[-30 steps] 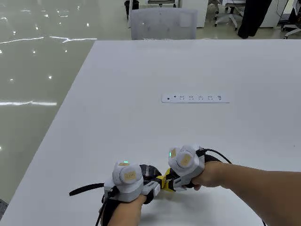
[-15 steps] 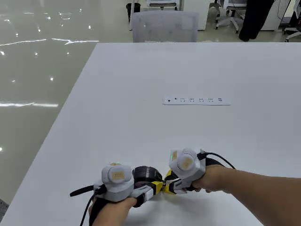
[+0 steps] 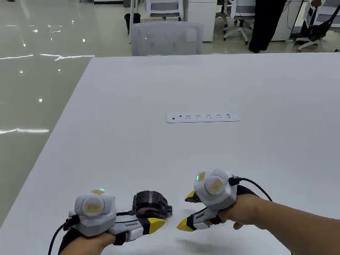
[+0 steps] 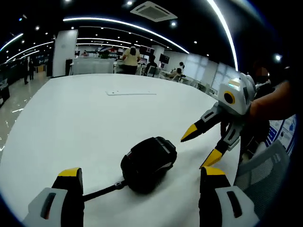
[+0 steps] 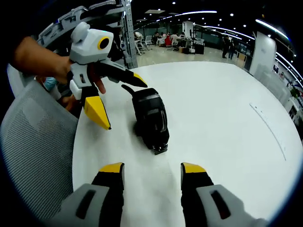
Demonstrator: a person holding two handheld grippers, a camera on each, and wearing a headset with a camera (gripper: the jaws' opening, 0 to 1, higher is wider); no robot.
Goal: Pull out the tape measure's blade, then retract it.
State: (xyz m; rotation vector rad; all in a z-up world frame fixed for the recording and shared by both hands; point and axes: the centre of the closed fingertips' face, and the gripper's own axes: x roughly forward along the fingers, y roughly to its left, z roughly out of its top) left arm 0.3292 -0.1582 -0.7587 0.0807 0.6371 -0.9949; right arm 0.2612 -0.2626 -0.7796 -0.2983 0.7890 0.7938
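A black tape measure [image 3: 151, 203] lies on the white table [image 3: 159, 149] near its front edge, with no blade drawn out. In the left gripper view the tape measure [image 4: 149, 163] rests just ahead of my left gripper [image 4: 141, 170], whose jaws stand wide apart and apart from the case. My right gripper [image 5: 151, 166] is open too, a short way from the case [image 5: 150, 118]. In the head view the left gripper [image 3: 144, 222] sits left of the case and the right gripper [image 3: 186, 211] to its right, neither touching it.
A white power strip [image 3: 202, 117] lies flat in the middle of the table. A grey chair [image 3: 166, 38] stands at the far edge, and a mesh chair back [image 5: 38, 156] is close behind the front edge. The case's black strap [image 4: 102, 191] trails toward my left gripper.
Both grippers were pressed together at the tape measure; now they have drawn apart and stand open. The case lies free on the table. The head camera has also shifted.
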